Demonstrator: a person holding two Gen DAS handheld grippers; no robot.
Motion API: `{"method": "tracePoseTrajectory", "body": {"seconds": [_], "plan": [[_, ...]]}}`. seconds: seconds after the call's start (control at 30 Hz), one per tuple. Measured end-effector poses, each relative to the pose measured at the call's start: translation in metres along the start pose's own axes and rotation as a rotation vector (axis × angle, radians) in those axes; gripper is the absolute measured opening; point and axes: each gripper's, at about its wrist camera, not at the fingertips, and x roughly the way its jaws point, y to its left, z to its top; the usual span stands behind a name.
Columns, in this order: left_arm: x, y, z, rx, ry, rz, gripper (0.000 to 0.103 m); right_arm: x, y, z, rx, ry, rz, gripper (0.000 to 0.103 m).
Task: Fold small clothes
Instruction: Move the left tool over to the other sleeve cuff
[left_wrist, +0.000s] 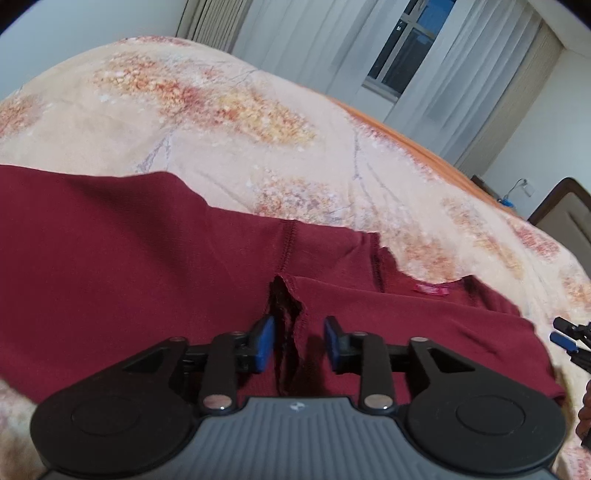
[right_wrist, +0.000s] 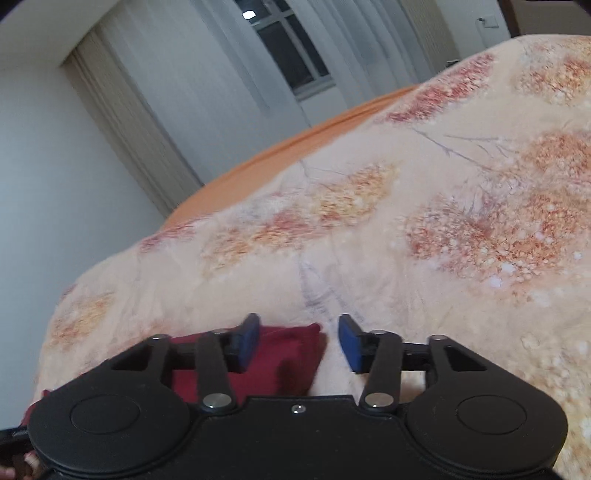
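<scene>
A dark red garment (left_wrist: 129, 258) lies spread on the flowered bedspread (left_wrist: 221, 110), filling the lower half of the left wrist view. A raised fold with a stitched hem (left_wrist: 291, 325) stands between the blue pads of my left gripper (left_wrist: 298, 341). The jaws are open and the pads do not press on the fold. In the right wrist view, a corner of the red garment (right_wrist: 291, 354) lies under and beside the left finger of my right gripper (right_wrist: 298, 341). That gripper is open above the cloth with nothing pinched. Its tips (left_wrist: 565, 339) show at the right edge of the left wrist view.
The bedspread (right_wrist: 406, 221) stretches far beyond the garment, with an orange sheet edge (right_wrist: 295, 144) along its far side. Behind stand pale curtains (left_wrist: 314, 40) and a window (left_wrist: 406, 44). A wooden headboard (left_wrist: 565, 210) rises at the right.
</scene>
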Motion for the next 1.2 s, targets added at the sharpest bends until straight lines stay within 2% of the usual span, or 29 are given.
{"method": "tracePoseTrajectory", "body": {"seconds": [0.03, 0.07, 0.23, 0.33, 0.47, 0.57, 0.63, 0.8, 0.97, 1.07, 1.2], "plan": [[-0.007, -0.001, -0.002, 0.002, -0.012, -0.015, 0.057, -0.011, 0.006, -0.004, -0.01, -0.003, 0.014, 0.074], [-0.014, -0.001, -0.005, 0.003, -0.023, -0.025, 0.064, -0.02, 0.012, -0.008, -0.017, -0.002, 0.032, 0.076], [-0.044, -0.002, -0.025, -0.009, -0.024, -0.049, 0.073, -0.079, 0.049, -0.035, -0.071, 0.015, 0.145, 0.086], [-0.072, -0.007, -0.038, 0.002, -0.034, -0.064, 0.086, -0.122, 0.076, -0.051, -0.14, 0.009, 0.197, 0.096], [-0.122, -0.014, -0.059, -0.014, -0.058, -0.139, 0.099, -0.184, 0.106, -0.073, -0.201, -0.006, 0.256, 0.102], [-0.164, -0.019, -0.08, -0.022, -0.09, -0.166, 0.101, -0.228, 0.116, -0.09, -0.233, -0.024, 0.26, 0.102], [-0.191, -0.024, -0.095, -0.005, -0.107, -0.179, 0.102, -0.256, 0.12, -0.103, -0.26, -0.058, 0.232, 0.102], [-0.251, -0.02, -0.131, 0.009, -0.162, -0.191, 0.102, -0.304, 0.132, -0.143, -0.304, -0.099, 0.184, 0.102], [-0.296, 0.022, -0.153, -0.076, -0.208, -0.173, 0.102, -0.325, 0.156, -0.178, -0.331, -0.091, 0.193, 0.102], [-0.317, 0.054, -0.152, -0.132, -0.237, -0.147, 0.102, -0.327, 0.173, -0.194, -0.33, -0.086, 0.202, 0.102], [-0.337, 0.109, -0.139, -0.219, -0.311, -0.149, 0.102, -0.323, 0.203, -0.207, -0.335, -0.087, 0.236, 0.102]]}}
